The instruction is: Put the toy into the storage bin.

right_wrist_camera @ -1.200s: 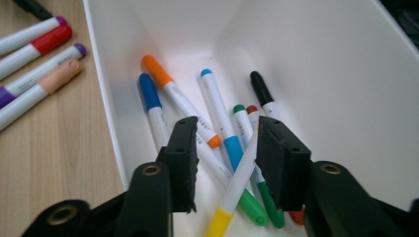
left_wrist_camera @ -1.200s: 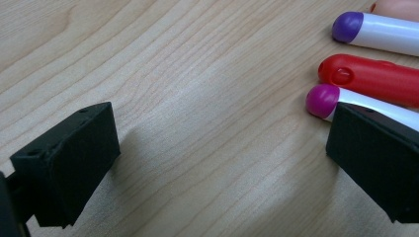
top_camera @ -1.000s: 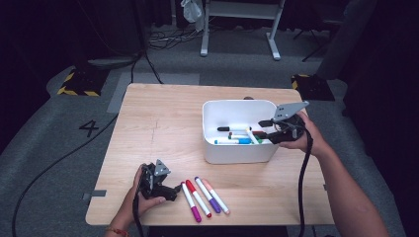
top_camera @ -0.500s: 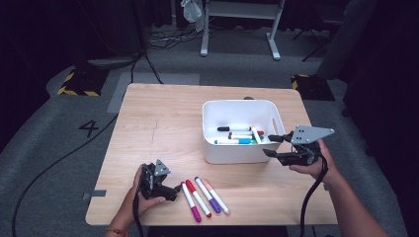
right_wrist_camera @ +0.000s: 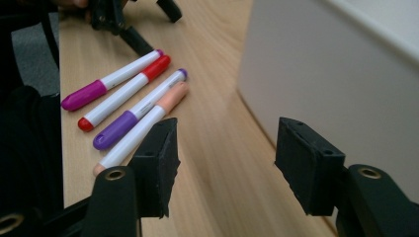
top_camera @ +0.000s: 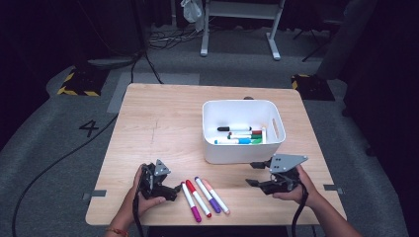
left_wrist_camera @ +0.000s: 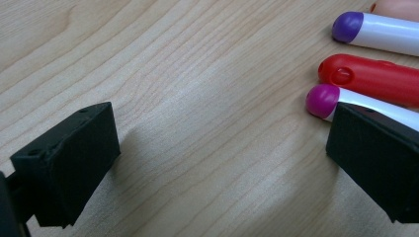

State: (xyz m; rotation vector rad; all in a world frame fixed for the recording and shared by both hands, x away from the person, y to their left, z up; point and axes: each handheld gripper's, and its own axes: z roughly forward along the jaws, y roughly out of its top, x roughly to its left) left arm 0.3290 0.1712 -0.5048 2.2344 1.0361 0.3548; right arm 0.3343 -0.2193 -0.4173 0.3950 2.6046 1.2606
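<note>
Left hand-held gripper [top_camera: 174, 191] low on bench [top_camera: 163, 123], jaws wide, nothing between, magenta marker tip just beside one jaw. Four markers [top_camera: 203, 198] side by side near front edge: light, stiff, smooth barrels, likely to roll; best taken mid-barrel, across the width. White bin [top_camera: 243, 157] behind, more markers inside. Right hand-held gripper [top_camera: 253, 174] empty, jaws just been opening, roughly half wide. Open bench between; front edge close.

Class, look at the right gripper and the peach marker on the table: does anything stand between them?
Nothing visible does. The right gripper, jaws open and empty, faces the peach marker across bare table; the white bin sits off to the side.
</note>
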